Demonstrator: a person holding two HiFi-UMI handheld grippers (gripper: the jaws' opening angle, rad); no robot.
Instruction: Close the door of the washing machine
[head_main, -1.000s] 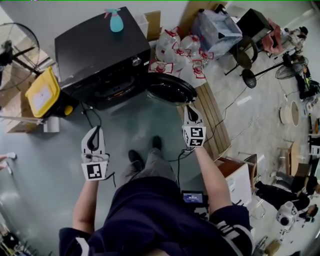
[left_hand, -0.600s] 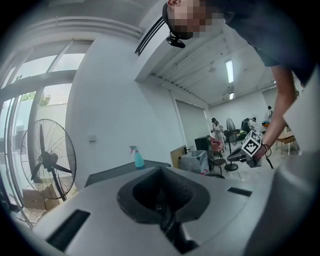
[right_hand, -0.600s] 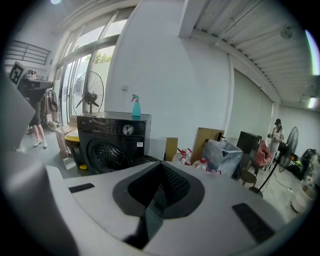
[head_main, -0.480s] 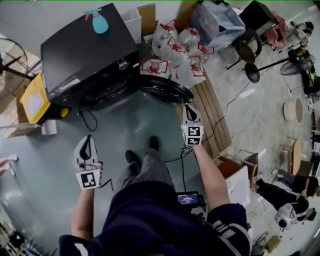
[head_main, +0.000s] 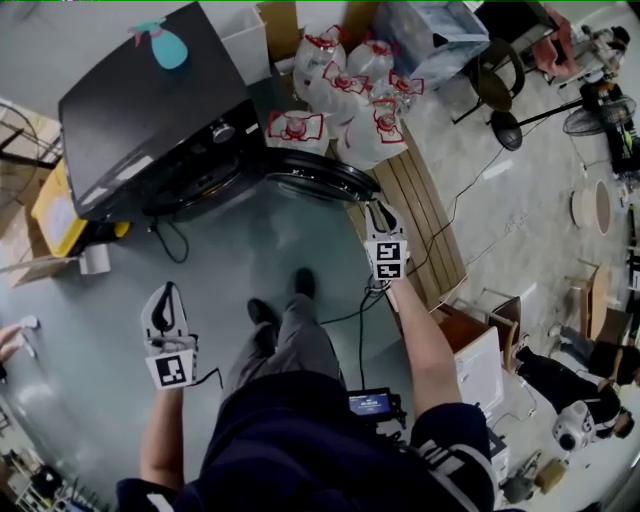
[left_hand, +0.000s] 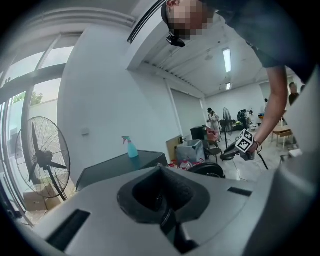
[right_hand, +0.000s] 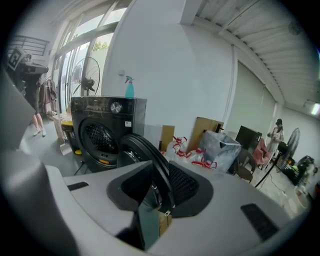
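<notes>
Hanging wide open at upper centre, the door (head_main: 318, 176) juts from the washing machine (head_main: 150, 110). The right gripper (head_main: 379, 208) sits just below its rim, jaws just opened and empty, seemingly lined up to push. The left gripper (head_main: 167, 290), pinched shut, idles lower left.

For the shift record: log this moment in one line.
washing machine door: open | right gripper: fingers just opened, its rim between them, no grip | left gripper: shut, empty
</notes>
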